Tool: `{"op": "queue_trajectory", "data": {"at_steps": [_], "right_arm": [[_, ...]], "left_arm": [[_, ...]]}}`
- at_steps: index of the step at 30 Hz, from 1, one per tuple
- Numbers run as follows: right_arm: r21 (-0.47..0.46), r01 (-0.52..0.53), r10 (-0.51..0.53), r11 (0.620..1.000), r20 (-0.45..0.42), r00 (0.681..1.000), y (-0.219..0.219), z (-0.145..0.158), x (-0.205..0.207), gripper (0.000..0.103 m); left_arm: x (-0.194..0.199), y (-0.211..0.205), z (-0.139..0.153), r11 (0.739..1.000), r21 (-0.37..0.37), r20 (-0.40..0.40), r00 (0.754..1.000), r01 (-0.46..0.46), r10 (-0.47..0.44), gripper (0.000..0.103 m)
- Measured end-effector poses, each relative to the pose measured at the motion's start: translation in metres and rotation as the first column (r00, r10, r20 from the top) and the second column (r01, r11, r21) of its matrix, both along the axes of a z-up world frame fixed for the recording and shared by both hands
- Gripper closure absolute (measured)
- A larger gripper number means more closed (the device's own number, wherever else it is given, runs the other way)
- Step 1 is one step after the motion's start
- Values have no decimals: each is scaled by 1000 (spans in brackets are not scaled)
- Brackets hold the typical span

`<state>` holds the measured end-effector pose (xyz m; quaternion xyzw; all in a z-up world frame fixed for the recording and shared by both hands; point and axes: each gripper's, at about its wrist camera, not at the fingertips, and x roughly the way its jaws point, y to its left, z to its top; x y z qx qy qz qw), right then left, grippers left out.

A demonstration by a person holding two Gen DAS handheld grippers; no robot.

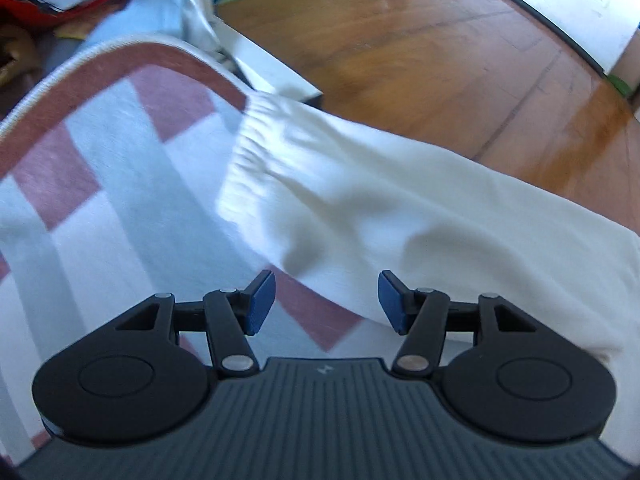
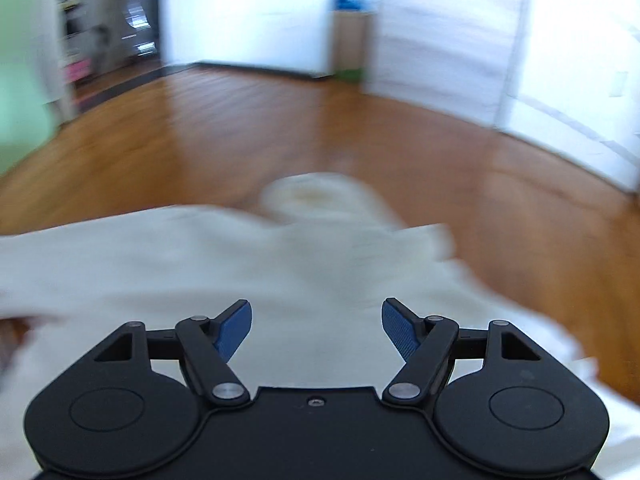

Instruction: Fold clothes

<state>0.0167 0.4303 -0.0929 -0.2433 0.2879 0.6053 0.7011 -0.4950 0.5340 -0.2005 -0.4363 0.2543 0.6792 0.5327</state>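
1. Garment (image 1: pixel 400 208) first: white cloth lies across the checked blanket (image 1: pixel 100 200), its gathered cuff (image 1: pixel 248 152) resting on the blanket and the rest running right, with wood floor (image 1: pixel 440 48) showing beyond the edge.
2. Left gripper (image 1: pixel 326 300) hovers over the cloth's near edge, blue fingers (image 1: pixel 262 300) apart and nothing between them. No grip yet.
3. Right gripper (image 2: pixel 316 330) likewise stands wide and empty above the white cloth (image 2: pixel 200 264). A rolled or bunched bit (image 2: pixel 316 196) lies ahead of it, too blurred to name.
4. Both views smear, so I judge this a repositioning beat between grabs, with the fold itself not begun.
5. To do it well, pick matching points: left fingers take the edge near the cuff, right fingers take the edge further along, so the cloth lifts evenly.
6. Pinch one layer cleanly, down at the blanket, and avoid catching the blanket itself along with it.
7. Smooth the bunched part before folding, or it gets trapped inside as a lump.
8. Keep the cloth on the blanket; part of it seems close to the floor side, so fold inward.
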Motion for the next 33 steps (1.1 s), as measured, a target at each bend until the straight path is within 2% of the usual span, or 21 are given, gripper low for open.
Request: {"op": "queue_trajectory", "data": {"at_steps": [1, 2, 4, 5, 6, 9, 11, 13, 15, 18, 21, 23, 24, 27, 28, 29, 31, 33], "right_arm": [[-16, -39, 38, 999, -30, 999, 1, -4, -18, 26], [-31, -78, 76, 996, -61, 995, 2, -7, -37, 26], [-57, -157, 149, 986, -124, 981, 4, -15, -74, 26], [-67, -195, 183, 979, -151, 971, 4, -19, -91, 26], [-73, -225, 210, 972, -169, 963, 4, -22, -108, 26], [-93, -274, 249, 957, -217, 944, 3, -32, -148, 26], [-117, -303, 267, 946, -253, 930, 3, -37, -167, 26], [-135, -340, 301, 931, -245, 922, 0, -43, -180, 26], [-155, -357, 320, 921, -219, 922, -1, -46, -191, 26], [-178, -342, 297, 923, -240, 924, 1, -51, -196, 26], [-173, -322, 272, 931, -260, 927, 6, -54, -198, 26], [-171, -305, 250, 937, -279, 927, 10, -57, -195, 26], [-171, -298, 240, 939, -296, 925, 12, -59, -194, 26], [-168, -281, 218, 945, -321, 922, 15, -61, -191, 26], [-169, -278, 215, 946, -318, 924, 15, -62, -191, 26], [-172, -277, 215, 945, -312, 925, 15, -63, -191, 26], [-182, -286, 226, 941, -291, 929, 13, -66, -194, 27], [-180, -309, 255, 934, -268, 929, 9, -67, -199, 27]], "left_arm": [[-7, -1, -3, 1000, 9, 35, 999, -15, 15, 39], [-17, -3, -8, 999, 34, 113, 993, -30, 26, 38], [-37, -8, -16, 996, 71, 287, 957, -61, 38, 38], [-45, -10, -19, 994, 68, 349, 936, -85, 56, 38], [-50, -12, -18, 992, 66, 369, 926, -106, 75, 38], [-57, -18, -12, 986, 80, 297, 948, -145, 115, 39], [-51, -13, -9, 991, 95, 169, 982, -99, 82, 38], [-46, -7, -16, 996, 57, 84, 995, -64, 59, 37], [-50, -6, -24, 993, 47, 123, 987, -106, 99, 37], [-58, -2, -29, 983, 101, 238, 963, -156, 128, 38], [-48, 8, -32, 983, 129, 150, 982, -133, 113, 40], [-38, 16, -33, 986, 135, 74, 993, -98, 89, 48], [-32, 19, -34, 987, 137, 35, 996, -80, 76, 49], [-23, 26, -34, 989, 148, -79, 996, -16, 28, 73], [-24, 26, -33, 987, 161, -91, 996, -8, 23, 85], [-28, 24, -30, 984, 176, -67, 997, -23, 36, 89], [-36, 17, -20, 973, 222, -62, 995, -66, 82, 92], [-37, 11, -8, 957, 280, -128, 985, -78, 118, 92]]}}
